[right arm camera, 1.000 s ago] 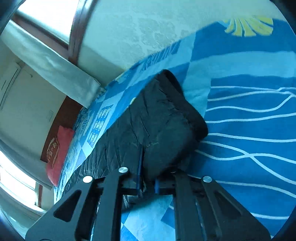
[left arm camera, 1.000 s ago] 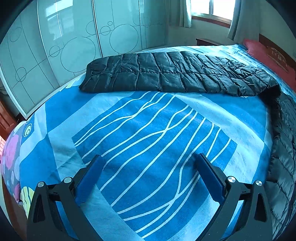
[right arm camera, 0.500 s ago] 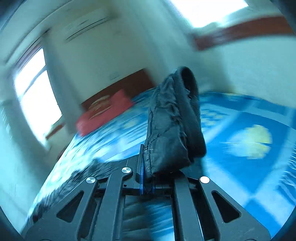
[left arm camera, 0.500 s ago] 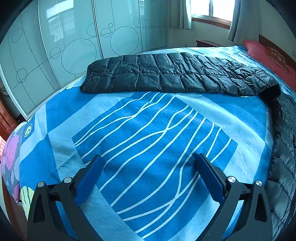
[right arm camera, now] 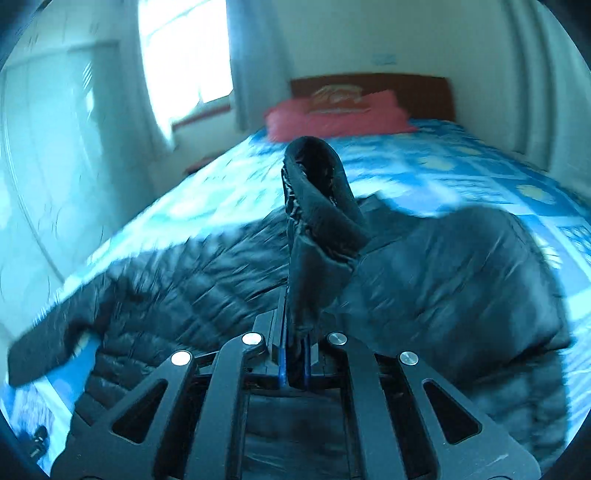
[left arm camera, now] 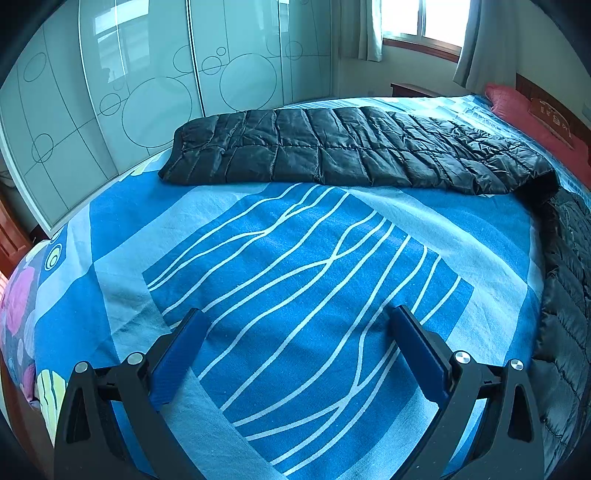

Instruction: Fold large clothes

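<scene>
In the left wrist view, the left gripper (left arm camera: 297,328) hangs over the blue bedspread (left arm camera: 295,266) with its jaws spread wide and nothing between them; the blue pads (left arm camera: 177,354) frame a broad patch of sheet printed with wavy white lines. The black quilted coat (left arm camera: 351,151) lies stretched across the far side of the bed, its near edge running almost straight from the left end to the right, where it bends and runs down the right border of the picture. Between the gripper and that edge the bedspread lies bare, giving plenty of open room. Beyond the coat stand the pale wardrobe doors (left arm camera: 147,96) with circle patterns, close along the bed's far side. A window with curtains (left arm camera: 417,22) sits at the top right, and a red pillow (left arm camera: 517,107) lies at the head end.

In the right wrist view, which is blurred, the right gripper (right arm camera: 293,365) is pressed together, pinching the coat's sleeve cuff (right arm camera: 317,206), which stands up from the jaws with its dark opening at the top. The rest of the coat (right arm camera: 443,277) spreads below and to both sides over the bedspread (right arm camera: 424,162). The pillow (right arm camera: 332,118) rests against a brown headboard (right arm camera: 369,88) ahead, with open sheet between it and the coat.
</scene>
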